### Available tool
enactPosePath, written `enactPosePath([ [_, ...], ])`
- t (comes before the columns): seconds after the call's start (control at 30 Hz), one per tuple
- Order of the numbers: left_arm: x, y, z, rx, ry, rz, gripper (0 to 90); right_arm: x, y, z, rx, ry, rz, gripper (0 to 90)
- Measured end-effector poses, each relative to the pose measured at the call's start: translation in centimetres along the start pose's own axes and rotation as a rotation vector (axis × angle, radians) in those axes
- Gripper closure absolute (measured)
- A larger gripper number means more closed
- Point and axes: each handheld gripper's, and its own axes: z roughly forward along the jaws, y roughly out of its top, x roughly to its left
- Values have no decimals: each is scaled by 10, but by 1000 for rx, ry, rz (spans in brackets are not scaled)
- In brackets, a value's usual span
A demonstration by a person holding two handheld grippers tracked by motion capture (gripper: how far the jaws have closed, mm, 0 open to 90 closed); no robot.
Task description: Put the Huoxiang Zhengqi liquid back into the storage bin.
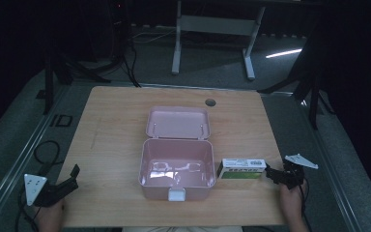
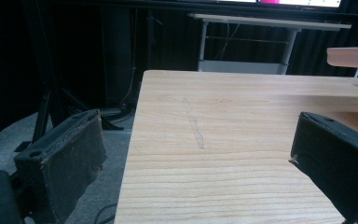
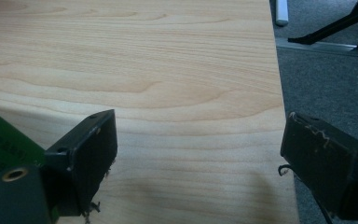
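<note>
A pink box (image 1: 176, 166) sits in the middle of the table (image 1: 111, 135) with its lid (image 1: 178, 123) open and leaning back. A green and white carton (image 1: 241, 169) lies flat just beside the box, on its right. The right tongs (image 1: 276, 175) are right next to the carton's right end, with their jaws wide apart and nothing between them. The left tongs (image 1: 72, 176) rest near the table's left front corner, well away from the box. Their jaws are apart too, over bare wood.
</note>
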Motion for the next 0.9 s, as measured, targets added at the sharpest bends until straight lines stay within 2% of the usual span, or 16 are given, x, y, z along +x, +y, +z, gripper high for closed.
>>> enactPosePath([
  [0.07,0,0,0,2,-1,2,31,-1,1,1,13,13,-8,131],
  [0.13,0,0,0,1,1,2,31,-1,3,2,25,13,-19,130],
  [0.2,0,0,0,3,0,1,31,0,5,4,44,38,-41,129],
  [0.27,0,0,0,3,0,1,31,-1,5,5,49,40,-41,129],
  [0.37,1,0,0,5,-5,-2,31,-3,9,8,113,86,-34,125],
  [0.4,0,0,0,4,-4,-2,31,-3,9,9,139,82,-43,125],
  [0.5,0,0,0,4,-3,-2,31,-3,11,10,187,114,-62,121],
  [0.6,0,0,0,5,-3,-3,31,-1,13,7,223,117,-103,116],
  [0.63,0,0,0,5,-3,-3,31,-1,13,7,223,117,-103,116],
  [0.67,1,0,0,5,-4,-3,31,0,16,5,249,122,-127,116],
  [0.77,1,0,0,5,-4,-4,31,-2,21,0,293,139,-150,115],
  [0.8,1,0,0,5,-4,-4,31,-2,21,0,293,139,-150,115],
  [0.83,1,0,0,5,-4,-6,31,-3,24,-3,324,162,-161,115],
  [0.9,1,0,0,6,-4,-6,31,-3,26,-6,350,186,-188,115],
])
